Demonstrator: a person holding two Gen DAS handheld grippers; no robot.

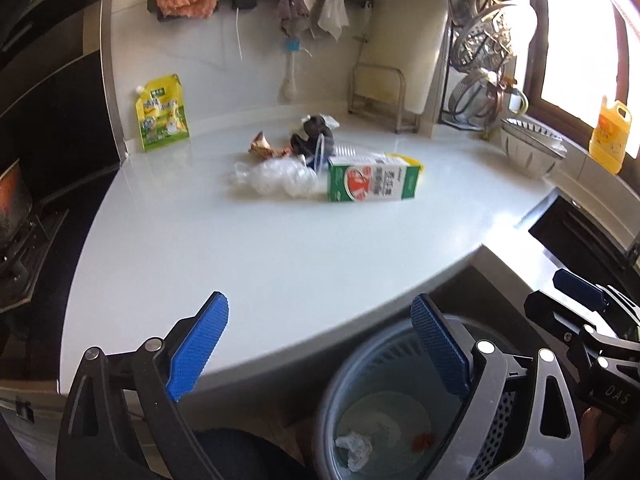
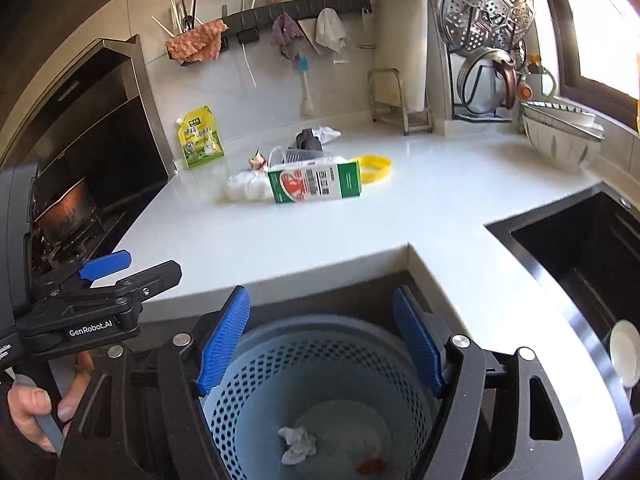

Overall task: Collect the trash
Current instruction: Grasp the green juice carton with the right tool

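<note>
I can read "GenRobot.AI" in white on the black left tool [image 2: 106, 268]. On the right tool [image 1: 580, 292] I read "DAS". The carton [image 2: 316, 182] print is not readable.

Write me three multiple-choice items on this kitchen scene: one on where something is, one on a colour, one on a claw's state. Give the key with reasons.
1. Where is the bin?
A. on the counter
B. below the counter edge
C. in the sink

2. What colour is the pouch by the wall?
A. yellow-green
B. red
C. black

3. How is the left claw?
A. shut on the carton
B. shut on nothing
C. open, holding nothing

Key: 1 B, the bin sits under the edge of the counter. 2 A, its print is yellow and green. 3 C, its blue pads stand apart, and the carton lies far off on the counter.
</note>
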